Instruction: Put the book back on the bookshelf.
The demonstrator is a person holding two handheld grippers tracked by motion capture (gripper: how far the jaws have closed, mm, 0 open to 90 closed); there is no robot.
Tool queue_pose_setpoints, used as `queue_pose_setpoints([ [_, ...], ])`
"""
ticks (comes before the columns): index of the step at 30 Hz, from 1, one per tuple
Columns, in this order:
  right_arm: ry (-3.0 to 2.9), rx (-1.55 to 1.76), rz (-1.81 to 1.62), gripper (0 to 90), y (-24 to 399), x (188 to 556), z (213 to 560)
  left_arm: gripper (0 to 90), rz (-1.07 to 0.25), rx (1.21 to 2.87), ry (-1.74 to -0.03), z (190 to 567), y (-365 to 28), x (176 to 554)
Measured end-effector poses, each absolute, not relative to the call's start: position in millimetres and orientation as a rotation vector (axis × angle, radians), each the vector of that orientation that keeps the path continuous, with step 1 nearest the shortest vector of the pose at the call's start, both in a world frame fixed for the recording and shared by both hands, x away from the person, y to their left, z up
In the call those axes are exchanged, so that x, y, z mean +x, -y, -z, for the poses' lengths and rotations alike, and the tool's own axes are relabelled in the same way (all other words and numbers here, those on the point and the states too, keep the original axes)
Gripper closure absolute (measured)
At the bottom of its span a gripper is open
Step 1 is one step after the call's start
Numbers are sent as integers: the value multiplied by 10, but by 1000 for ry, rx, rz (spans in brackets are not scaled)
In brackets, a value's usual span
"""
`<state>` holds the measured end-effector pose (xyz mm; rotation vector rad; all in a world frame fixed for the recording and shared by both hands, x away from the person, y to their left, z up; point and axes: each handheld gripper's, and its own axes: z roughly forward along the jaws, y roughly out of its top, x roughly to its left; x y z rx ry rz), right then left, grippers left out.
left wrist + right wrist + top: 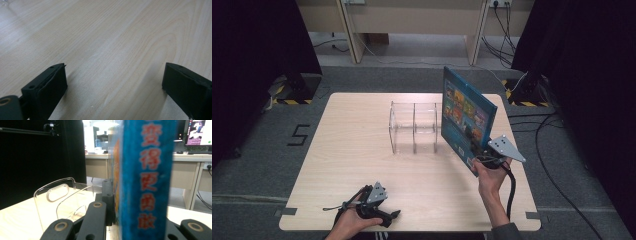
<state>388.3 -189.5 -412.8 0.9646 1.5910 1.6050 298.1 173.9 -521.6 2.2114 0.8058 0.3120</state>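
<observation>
Two grippers | right gripper (484,161) clamps blue book (467,117) upright, just right of clear acrylic rack (413,127) | left gripper (379,210) spread, empty, near-left of rack | risk: corner grip, book may pivot, strike rack

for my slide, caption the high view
Right tool holds a blue book upright beside a clear rack.

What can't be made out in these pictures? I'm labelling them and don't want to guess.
- Book: cover pictures too small in the high view; the spine text is blurred in the right gripper view.
- Right gripper: its jaws' grip is hidden behind the book's lower edge and the grey plate.
- Clear rack: slot contents hard to judge through glare.
- Left gripper: jaw tips tiny in the high view.
</observation>
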Motion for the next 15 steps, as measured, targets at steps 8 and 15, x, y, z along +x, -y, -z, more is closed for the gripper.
queue_pose_setpoints([
  [8,-1577,970,-1591,826,1825,4015,4144,8,-311,2210,-798,5233,-1723,2979],
  [15,-1553,1003,-1611,826,1795,4129,4164,0,-310,2212,-790,5238,-1723,2976],
])
